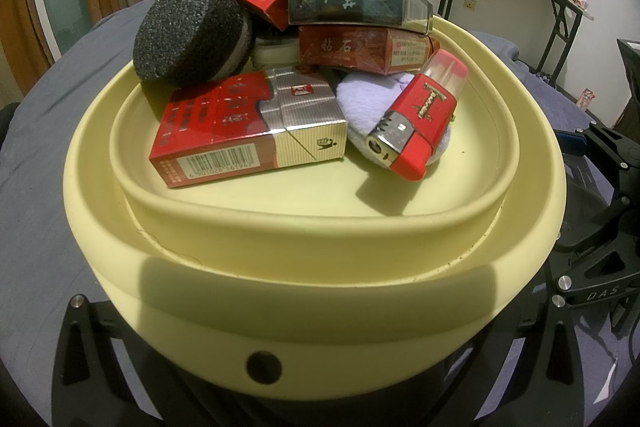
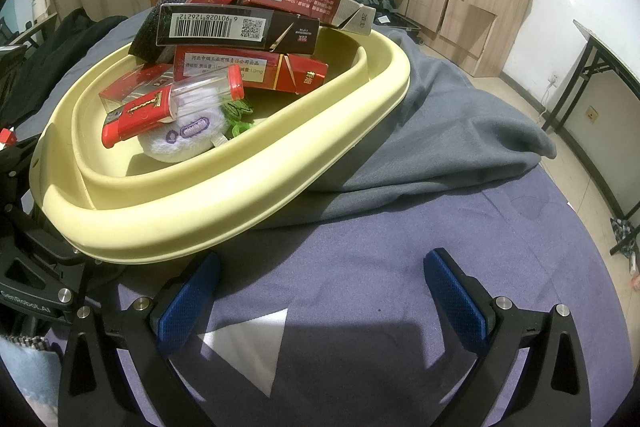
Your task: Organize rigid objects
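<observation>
- Nearest my left tool (image 1: 264, 367): the yellow basin (image 1: 312, 291) fills the gap between its fingers; whether they clamp the rim, I cannot tell.
- Basin tilts on a grey blanket (image 2: 440, 131) over purple bedding (image 2: 360, 287).
- Inside: red lighter (image 1: 420, 123) on a white puff (image 1: 360, 99), red cigarette pack (image 1: 248, 131) beside it, dark sponge (image 1: 188, 27) and more packs stacked behind.
- Right tool (image 2: 320, 291): blue pads (image 2: 456, 295) spread wide, holding nothing, just beside the basin.

a bed (image 2: 360, 307) under a purple sheet carries a rumpled grey blanket (image 2: 460, 131); the pale yellow basin (image 2: 240, 187) sits tilted, partly on that blanket.
</observation>
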